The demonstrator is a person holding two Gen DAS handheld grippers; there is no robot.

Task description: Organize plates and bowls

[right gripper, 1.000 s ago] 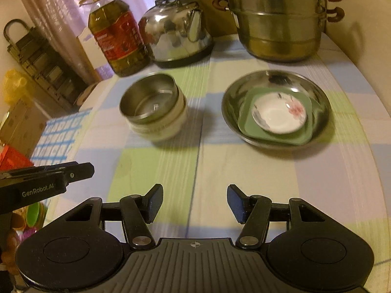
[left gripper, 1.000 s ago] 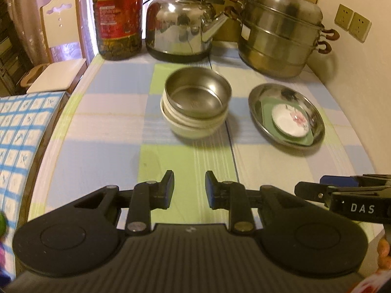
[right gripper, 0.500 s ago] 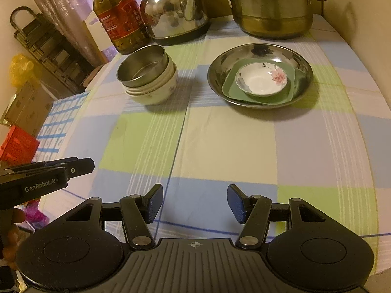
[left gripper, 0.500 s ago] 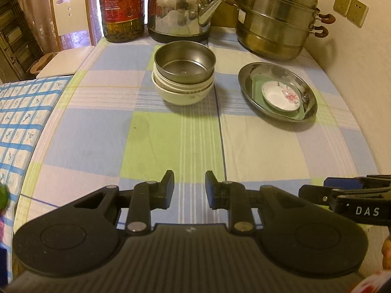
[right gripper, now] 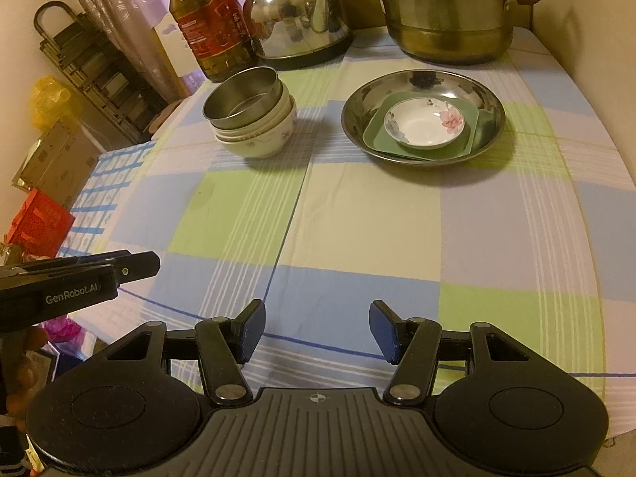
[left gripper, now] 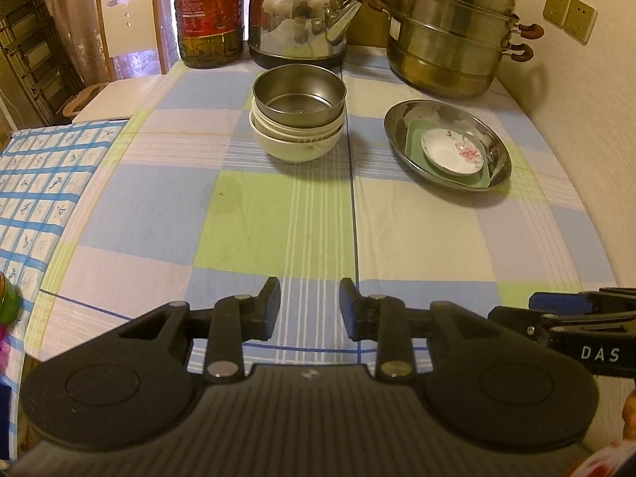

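A steel bowl [left gripper: 299, 95] sits nested on top of stacked white bowls [left gripper: 296, 144] at the table's far middle; the stack also shows in the right wrist view [right gripper: 254, 135]. To its right a steel plate [left gripper: 497, 147] holds a green square plate [left gripper: 413, 139] and a small white flowered dish [left gripper: 453, 150]; the same steel plate [right gripper: 489, 99] and dish [right gripper: 425, 122] show in the right wrist view. My left gripper [left gripper: 309, 310] is open and empty over the table's near edge. My right gripper [right gripper: 316, 332] is open and empty, beside it.
An oil bottle [left gripper: 208, 12], a steel kettle [left gripper: 298, 20] and a stacked steamer pot [left gripper: 449, 35] stand along the back. A wall [left gripper: 588, 119] runs along the right side. A chair [left gripper: 127, 31] stands at the far left. The checked tablecloth [left gripper: 278, 214] covers the table.
Both grippers have pulled back toward the near edge of the table, so the bowls and plates look farther away. Both stay open and empty.
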